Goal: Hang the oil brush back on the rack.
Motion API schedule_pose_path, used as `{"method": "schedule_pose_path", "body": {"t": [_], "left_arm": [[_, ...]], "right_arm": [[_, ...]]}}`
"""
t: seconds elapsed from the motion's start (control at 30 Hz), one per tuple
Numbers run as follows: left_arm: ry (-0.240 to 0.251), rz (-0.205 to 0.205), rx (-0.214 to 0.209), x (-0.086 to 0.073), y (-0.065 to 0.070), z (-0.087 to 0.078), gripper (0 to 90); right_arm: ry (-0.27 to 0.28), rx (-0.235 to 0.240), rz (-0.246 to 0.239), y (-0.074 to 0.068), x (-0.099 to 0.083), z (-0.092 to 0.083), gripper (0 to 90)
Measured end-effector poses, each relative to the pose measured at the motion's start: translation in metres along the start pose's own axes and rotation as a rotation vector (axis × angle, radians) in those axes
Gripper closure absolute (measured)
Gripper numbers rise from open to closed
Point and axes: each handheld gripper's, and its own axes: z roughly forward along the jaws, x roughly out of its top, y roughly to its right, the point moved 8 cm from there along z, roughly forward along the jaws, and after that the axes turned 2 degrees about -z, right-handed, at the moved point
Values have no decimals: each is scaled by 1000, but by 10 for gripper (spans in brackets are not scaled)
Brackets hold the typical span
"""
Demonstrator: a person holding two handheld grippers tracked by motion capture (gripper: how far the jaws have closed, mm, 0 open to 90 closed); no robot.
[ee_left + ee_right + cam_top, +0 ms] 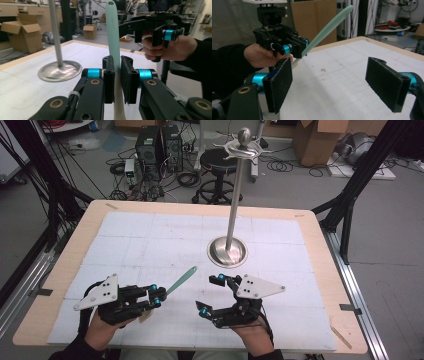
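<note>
Down at the near edge of the table, the left gripper (156, 296) has its jaws clamped on a mint-green spatula (181, 280), pinching it around where the green blade meets a pale cream handle, so the blade pokes up and out toward the middle of the table. My guess is it's light and a bit flexy, silicone-ish, so it shouldn't slip from those rough black pads (129, 76), and the stiffer handle end looks like the safer place to grab. The right gripper (211, 294) sits just beside it, jaws spread wide and empty. Farther back stands a shiny metal stand (228, 251) with hooks up top. No readable brands or writing anywhere that I can make out.
</note>
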Motion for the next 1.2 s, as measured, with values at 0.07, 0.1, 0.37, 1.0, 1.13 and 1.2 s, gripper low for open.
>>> {"method": "schedule_pose_path", "body": {"t": [0.07, 0.1, 0.37, 1.0, 1.13, 1.2], "left_arm": [[0, -2, -14, 0, 3, 2, 812], [5, -4, -21, 0, 4, 3, 812], [3, -5, -98, -2, 18, 11, 812], [6, -36, -179, -6, 28, 17, 812], [11, -36, -188, -6, 29, 18, 812], [13, -37, -192, -7, 29, 18, 812]], "right_arm": [[-1, 16, 2, -2, 0, 2, 206], [-2, 21, 6, -3, 0, 3, 207], [4, 76, 4, -14, 2, 11, 221], [48, 194, -2, -25, 4, 11, 421], [47, 212, -3, -27, 4, 11, 474], [49, 222, -5, -28, 4, 11, 507]]}}
